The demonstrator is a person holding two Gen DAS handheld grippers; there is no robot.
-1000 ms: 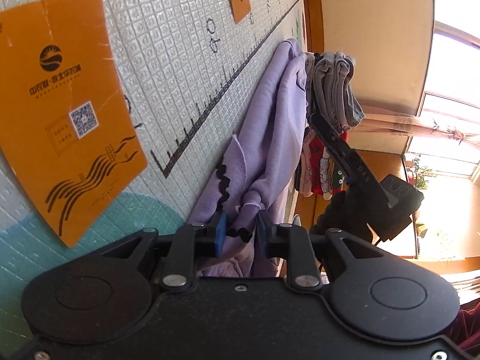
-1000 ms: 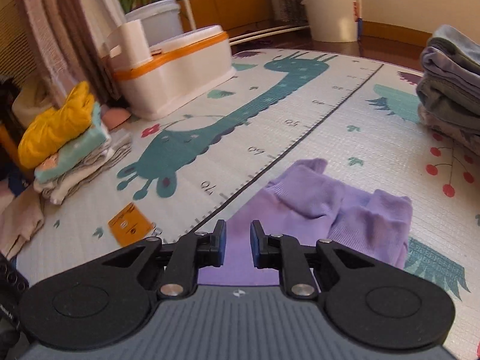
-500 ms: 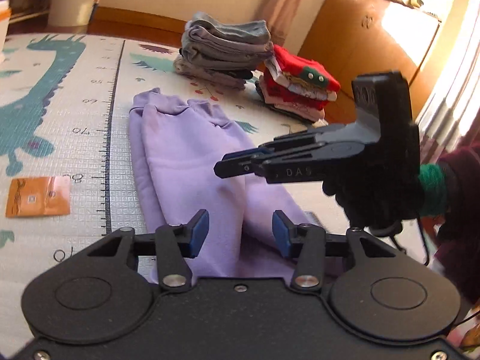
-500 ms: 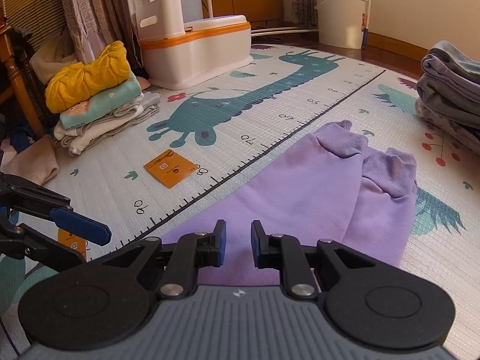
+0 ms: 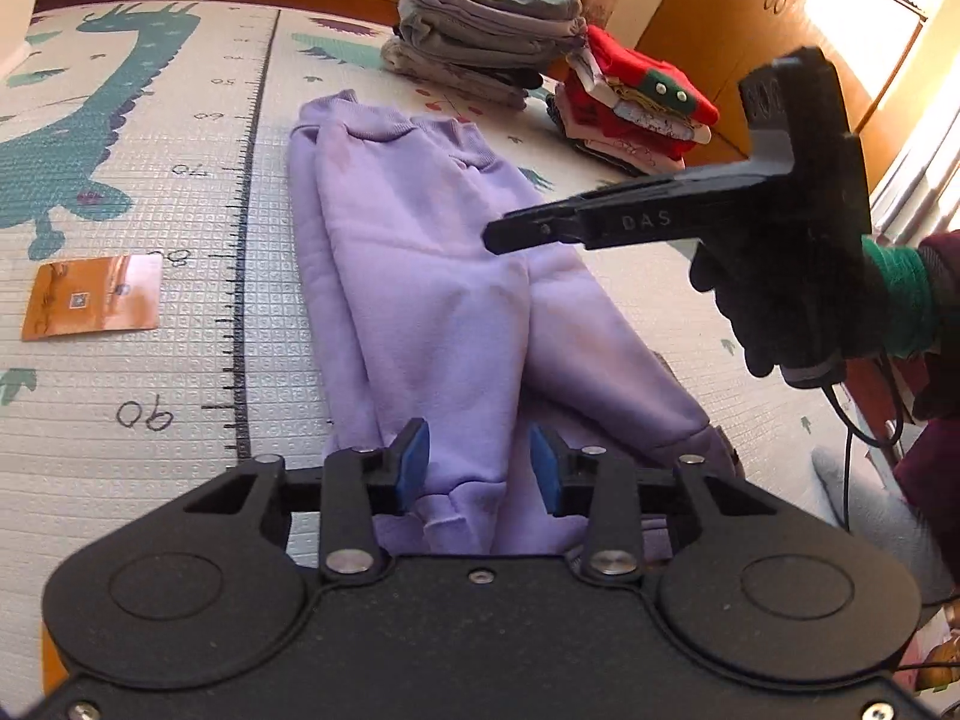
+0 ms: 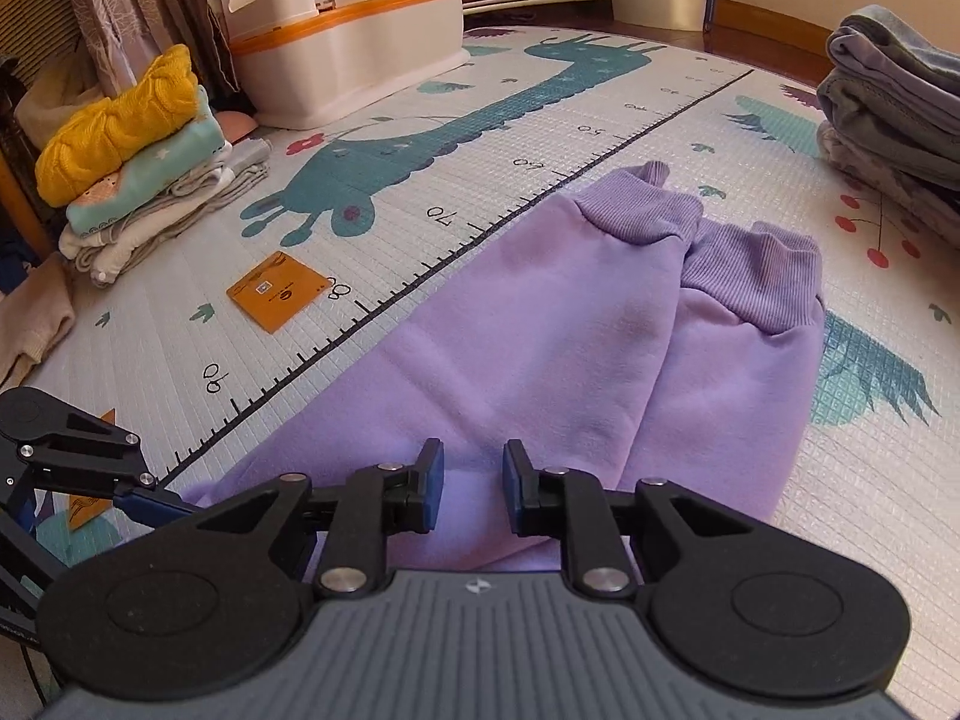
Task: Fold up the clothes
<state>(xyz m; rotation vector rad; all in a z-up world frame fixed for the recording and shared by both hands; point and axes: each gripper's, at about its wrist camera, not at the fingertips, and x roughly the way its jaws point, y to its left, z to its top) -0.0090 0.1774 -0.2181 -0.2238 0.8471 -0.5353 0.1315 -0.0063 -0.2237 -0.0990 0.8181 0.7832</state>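
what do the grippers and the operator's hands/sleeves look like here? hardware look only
Both are black two-finger tools with blue pads. The left gripper has a speckled black body with two round discs and silver pivot screws. The right gripper has a ribbed grey top plate; side on, its finger reads "DAS". The right hand wears a black glove, with a green knit cuff, a maroon sleeve and a black cable.

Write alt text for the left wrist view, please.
Purple trousers lie flat on a play mat, the left gripper closing its jaws just above their near end. The right gripper hovers over them; folded clothes are stacked behind.
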